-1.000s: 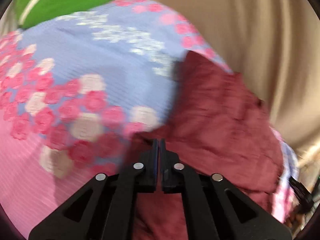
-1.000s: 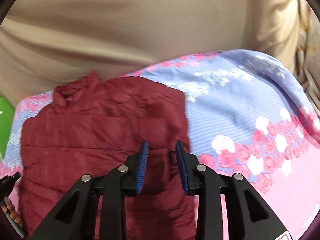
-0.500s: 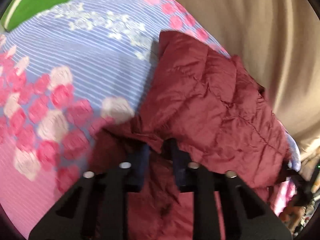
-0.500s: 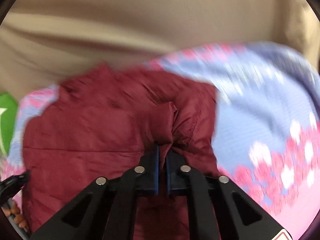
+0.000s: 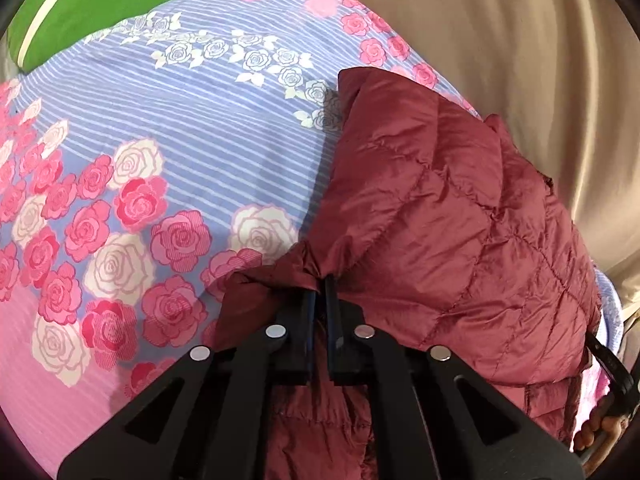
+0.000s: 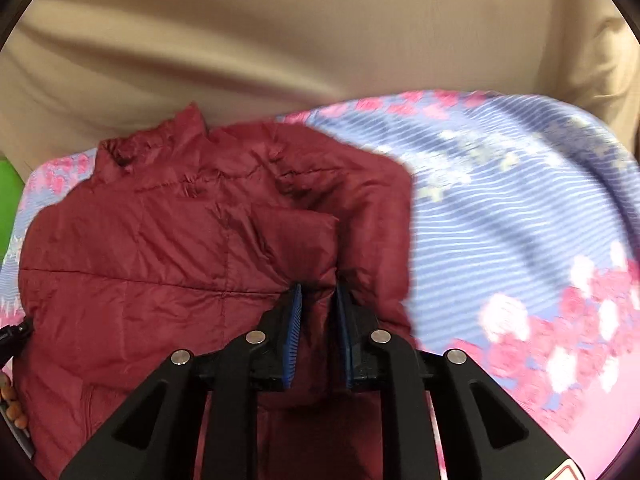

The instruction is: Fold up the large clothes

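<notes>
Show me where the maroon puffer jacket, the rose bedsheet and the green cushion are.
maroon puffer jacket [image 5: 460, 216], left wrist view, on its quilted panel.
rose bedsheet [image 5: 192, 152], left wrist view, on the blue striped part.
green cushion [image 5: 100, 4], left wrist view, on its green face at upper left.

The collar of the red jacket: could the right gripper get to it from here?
Probably yes: the collar lies uncovered at the far end of the jacket, but the right gripper, jaws just opening, has jacket fabric between them.
</notes>
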Demonstrator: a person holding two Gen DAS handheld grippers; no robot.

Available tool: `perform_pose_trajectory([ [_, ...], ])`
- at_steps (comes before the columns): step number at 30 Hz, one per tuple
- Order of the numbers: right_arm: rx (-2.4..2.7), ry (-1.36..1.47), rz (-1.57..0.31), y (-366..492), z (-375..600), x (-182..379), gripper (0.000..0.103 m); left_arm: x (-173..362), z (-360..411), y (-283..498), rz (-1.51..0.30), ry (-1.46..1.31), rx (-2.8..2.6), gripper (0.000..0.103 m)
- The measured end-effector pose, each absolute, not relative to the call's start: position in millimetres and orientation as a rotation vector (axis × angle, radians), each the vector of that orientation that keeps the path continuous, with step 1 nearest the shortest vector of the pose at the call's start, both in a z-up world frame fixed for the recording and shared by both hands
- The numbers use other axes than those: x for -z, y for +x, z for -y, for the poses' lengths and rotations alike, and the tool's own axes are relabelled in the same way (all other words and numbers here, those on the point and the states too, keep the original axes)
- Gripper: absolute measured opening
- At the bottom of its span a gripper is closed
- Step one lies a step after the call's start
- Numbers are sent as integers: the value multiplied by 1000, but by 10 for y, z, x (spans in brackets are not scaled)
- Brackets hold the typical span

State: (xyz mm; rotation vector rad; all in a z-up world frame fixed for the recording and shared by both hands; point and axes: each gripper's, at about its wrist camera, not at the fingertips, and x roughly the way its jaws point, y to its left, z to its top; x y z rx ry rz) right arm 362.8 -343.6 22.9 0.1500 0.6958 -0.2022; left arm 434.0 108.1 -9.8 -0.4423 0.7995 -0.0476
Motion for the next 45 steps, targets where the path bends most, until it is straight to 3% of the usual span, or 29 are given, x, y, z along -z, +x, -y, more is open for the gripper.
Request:
perform_pose_trajectory([
  [3,233,159,-632,3384,3478,-420,23,85,-1125,4366,-793,-449,50,4],
  [5,177,165,-621,3303,3439,-527,23,98,-1129,4357,-790,-443,49,4],
  [11,128,71,-806,3671,3174,-45,3,120,-1207,4261,-785,-455,57,4],
  [15,199,65,-794,3726,3090,-8,4,131,-1214,4244,-783,-457,57,4],
  [22,-199,17,-704,3697,1717,-653,4,153,-1266,4220,-778,-486,69,4],
  [31,-372,-105,-819,4639,169,-201,4,196,-1338,4197,-775,-508,80,4],
  [34,-292,-194,-804,4853,72,-48,0,201,-1343,4198,-775,-506,80,4],
  [39,-264,-40,-805,5107,363,-125,0,178,-1315,4204,-776,-497,81,4],
  [45,-359,-9,-746,4661,483,-319,1,162,-1363,4185,-785,-523,106,4],
])
